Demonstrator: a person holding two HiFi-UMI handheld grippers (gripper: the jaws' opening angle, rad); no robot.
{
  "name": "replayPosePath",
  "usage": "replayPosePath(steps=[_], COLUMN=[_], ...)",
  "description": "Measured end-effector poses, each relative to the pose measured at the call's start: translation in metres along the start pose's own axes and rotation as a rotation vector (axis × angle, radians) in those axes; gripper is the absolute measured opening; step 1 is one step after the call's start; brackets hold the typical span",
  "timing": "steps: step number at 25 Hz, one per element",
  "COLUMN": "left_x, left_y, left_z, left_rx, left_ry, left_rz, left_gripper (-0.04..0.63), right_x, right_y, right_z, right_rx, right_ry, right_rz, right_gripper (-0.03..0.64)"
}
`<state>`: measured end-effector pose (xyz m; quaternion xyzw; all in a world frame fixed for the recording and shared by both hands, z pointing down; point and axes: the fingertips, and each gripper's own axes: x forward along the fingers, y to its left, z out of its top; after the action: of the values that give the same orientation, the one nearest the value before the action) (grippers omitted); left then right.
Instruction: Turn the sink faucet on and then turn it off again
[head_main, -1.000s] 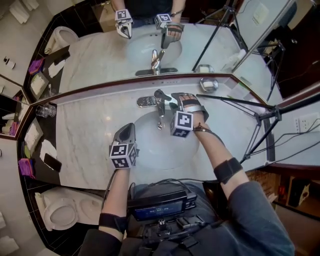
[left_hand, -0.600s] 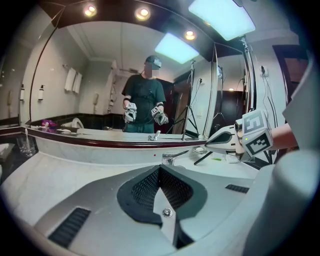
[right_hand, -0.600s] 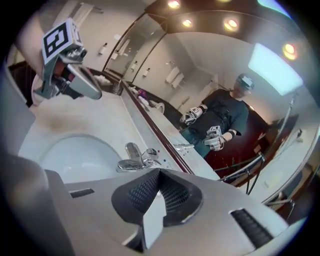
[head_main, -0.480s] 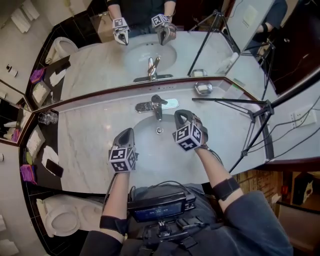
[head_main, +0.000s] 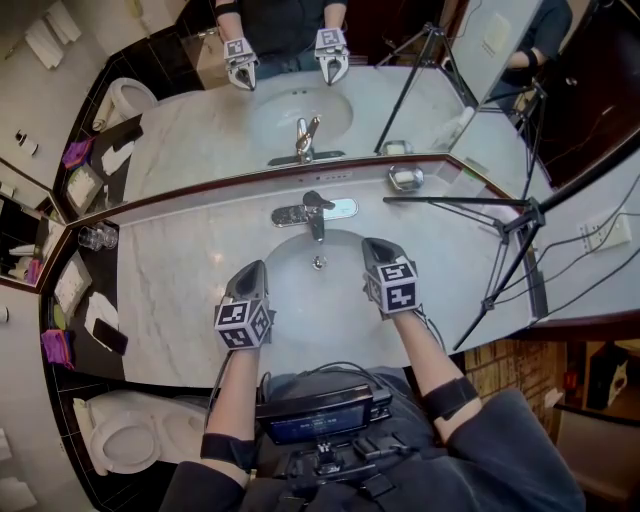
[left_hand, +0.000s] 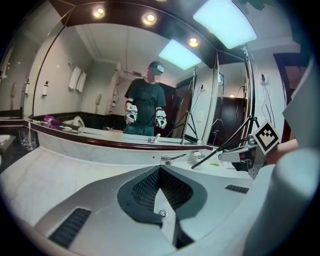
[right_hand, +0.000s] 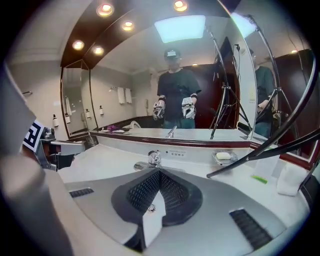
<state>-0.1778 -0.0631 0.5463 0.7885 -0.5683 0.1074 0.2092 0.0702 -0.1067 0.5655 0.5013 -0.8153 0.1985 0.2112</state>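
Observation:
The chrome faucet stands at the back of the white oval sink, its lever lying to the left, and no water stream shows under the spout. My left gripper hovers shut and empty over the sink's front left rim. Over the front right rim my right gripper is shut too, holding nothing, a hand's width short of the faucet. In the left gripper view the faucet lies beyond the shut left gripper. In the right gripper view the faucet sits just past the shut right gripper.
A soap dish sits right of the faucet, with a tripod leg lying across the marble counter. Glasses stand at the far left. A mirror backs the counter. A toilet is at the lower left.
My right gripper has left the faucet lever, drawn back over the sink's front right, rolled upright and shut. The lever has swung left. The left gripper stayed put.

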Motion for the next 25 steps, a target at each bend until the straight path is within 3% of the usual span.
replayPosePath(steps=[6, 12, 18, 25], left_x=[-0.001, 0.005, 0.03, 0.075], left_y=[0.001, -0.005, -0.019, -0.05], left_z=[-0.003, -0.001, -0.001, 0.021], left_rx=[-0.009, 0.046, 0.245, 0.463], left_ry=[0.0, -0.004, 0.06, 0.105], left_rz=[0.013, -0.014, -0.077, -0.212], left_gripper=[0.003, 0.005, 0.046, 0.108], right_x=[0.001, 0.003, 0.011, 0.017], right_y=[0.003, 0.011, 0.01, 0.001], right_z=[-0.007, -0.002, -0.013, -0.013], right_rx=[-0.015, -0.02, -0.018, -0.018], right_ry=[0.01, 0.021, 0.042, 0.051], right_rz=[0.013, 0.025, 0.034, 0.025], right_gripper=[0.021, 0.021, 0.021, 0.021])
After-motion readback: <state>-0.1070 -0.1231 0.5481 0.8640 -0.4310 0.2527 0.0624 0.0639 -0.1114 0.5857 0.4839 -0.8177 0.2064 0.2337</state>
